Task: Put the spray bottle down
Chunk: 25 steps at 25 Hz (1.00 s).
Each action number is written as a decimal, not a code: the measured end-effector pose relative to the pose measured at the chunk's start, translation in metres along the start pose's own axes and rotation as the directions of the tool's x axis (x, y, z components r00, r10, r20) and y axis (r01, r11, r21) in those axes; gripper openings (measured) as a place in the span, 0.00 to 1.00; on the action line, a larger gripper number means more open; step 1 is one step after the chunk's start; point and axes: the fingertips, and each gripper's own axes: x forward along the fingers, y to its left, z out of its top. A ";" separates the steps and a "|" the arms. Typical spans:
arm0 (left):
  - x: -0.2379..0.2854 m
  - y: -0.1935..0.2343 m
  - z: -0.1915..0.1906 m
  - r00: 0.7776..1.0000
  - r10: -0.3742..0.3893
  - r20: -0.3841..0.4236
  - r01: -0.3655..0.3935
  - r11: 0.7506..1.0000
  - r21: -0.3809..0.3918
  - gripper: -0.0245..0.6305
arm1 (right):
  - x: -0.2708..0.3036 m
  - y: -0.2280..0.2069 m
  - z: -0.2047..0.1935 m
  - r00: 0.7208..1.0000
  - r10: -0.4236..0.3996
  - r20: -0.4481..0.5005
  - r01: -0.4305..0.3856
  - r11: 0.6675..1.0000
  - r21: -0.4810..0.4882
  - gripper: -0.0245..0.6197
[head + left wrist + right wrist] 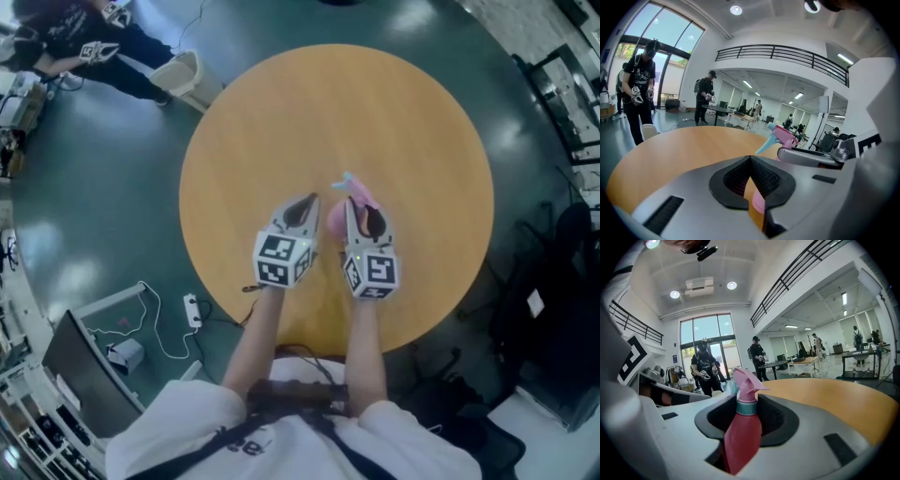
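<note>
- Head view: right gripper is clamping the pink spray bottle over the near-middle of the round table. Left gripper is sitting just beside it, carrying nothing. From above, it is not showing whether the bottle base is touching the wood.
- Left gripper view: its jaws are meeting at the tips with nothing between them. Through the slit behind the tips, tabletop and a pink patch of bottle are showing. The nozzle is sticking up past the other tool, a side profile the head view is not giving.
- Right gripper view: jaws are standing partway apart, pressing on the bottle body below the teal collar. The bottle is standing roughly upright, leaning slightly. Only this view is confirming the grip itself.
- Step in hand, as a judgement: setting the bottle down. Doing it well is meaning keeping it upright, bringing the base flat onto bare wood, then parting the jaws slowly so neither pad is dragging it over. Keeping the left tool clear of the nozzle is helping too.
</note>
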 end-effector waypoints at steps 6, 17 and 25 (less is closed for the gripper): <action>-0.003 0.006 -0.011 1.000 0.006 -0.024 -0.006 1.000 -0.010 0.05 | 0.004 0.005 -0.012 1.000 0.014 0.016 -0.014 0.999 -0.032 0.29; -0.017 0.006 -0.025 0.999 -0.009 -0.041 0.007 0.999 -0.040 0.05 | -0.010 0.019 -0.023 0.997 0.021 0.080 -0.012 0.993 -0.116 0.29; -0.029 -0.002 -0.020 0.999 -0.029 -0.022 0.028 0.999 -0.023 0.05 | -0.022 0.026 -0.044 0.998 0.015 0.057 -0.003 0.979 -0.204 0.30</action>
